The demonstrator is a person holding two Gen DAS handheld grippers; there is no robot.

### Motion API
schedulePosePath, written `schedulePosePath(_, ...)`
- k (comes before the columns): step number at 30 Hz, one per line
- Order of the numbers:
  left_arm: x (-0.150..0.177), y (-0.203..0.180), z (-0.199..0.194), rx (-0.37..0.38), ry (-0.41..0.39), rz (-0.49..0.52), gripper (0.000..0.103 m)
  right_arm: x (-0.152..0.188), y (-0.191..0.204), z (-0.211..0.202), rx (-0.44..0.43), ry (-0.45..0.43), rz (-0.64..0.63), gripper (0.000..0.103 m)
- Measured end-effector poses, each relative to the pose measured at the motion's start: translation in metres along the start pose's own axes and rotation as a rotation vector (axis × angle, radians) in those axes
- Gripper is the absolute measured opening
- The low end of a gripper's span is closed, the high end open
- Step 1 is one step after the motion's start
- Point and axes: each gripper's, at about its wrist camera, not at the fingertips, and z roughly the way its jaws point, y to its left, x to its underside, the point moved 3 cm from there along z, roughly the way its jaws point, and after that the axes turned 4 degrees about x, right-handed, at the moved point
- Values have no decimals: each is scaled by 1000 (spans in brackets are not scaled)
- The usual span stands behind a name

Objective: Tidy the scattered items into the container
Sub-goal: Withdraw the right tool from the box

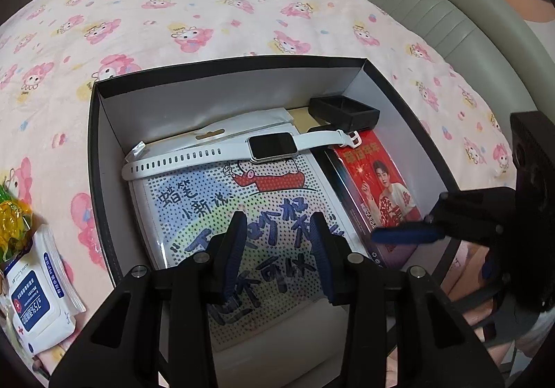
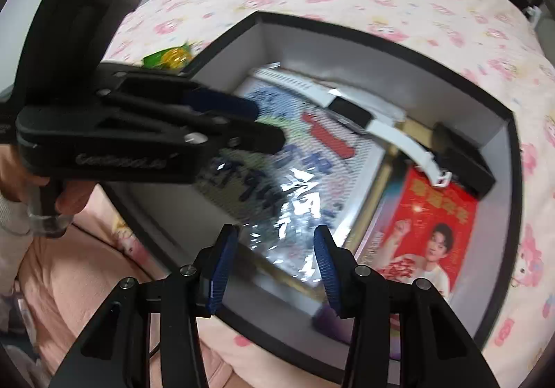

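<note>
Most of the tidying looks done. The box [image 1: 104,159] sits on the bed [image 1: 208,6], and inside it you have a dotted cartoon board [image 1: 242,200] lying flat across the floor of the box, a white watch [image 1: 270,147] resting on the far end of that board, a red card with a portrait [image 1: 385,187] against the box's right wall, and a small black tray [image 1: 345,110] in the far right corner.

Your left tool [image 1: 277,249] hangs over the board with its jaws spread and nothing between them. Your right tool [image 2: 274,266] hovers above the box's near rim, also spread and empty.

What seems left lies outside the box, beyond its left wall: a pack of wipes [image 1: 38,287] and a yellow-green wrapped item [image 1: 10,228] just behind it.
</note>
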Motion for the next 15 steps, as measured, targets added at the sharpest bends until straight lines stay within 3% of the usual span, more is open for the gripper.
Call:
schedulePosePath(4, -1, 0, -4, 36, -1, -1, 46, -1, -11, -2, 31, 4, 56, 42)
schedulePosePath(6, -2, -2, -4, 34, 1, 8, 50, 0, -9, -2, -3, 23, 45, 42)
schedulePosePath(11, -2, -2, -3, 31, 2, 5, 50, 5, 8, 3, -69, 62, -27, 42)
schedulePosePath(15, -3, 0, -3, 28, -2, -5, 50, -2, 10, 9, -99, 59, 2, 42)
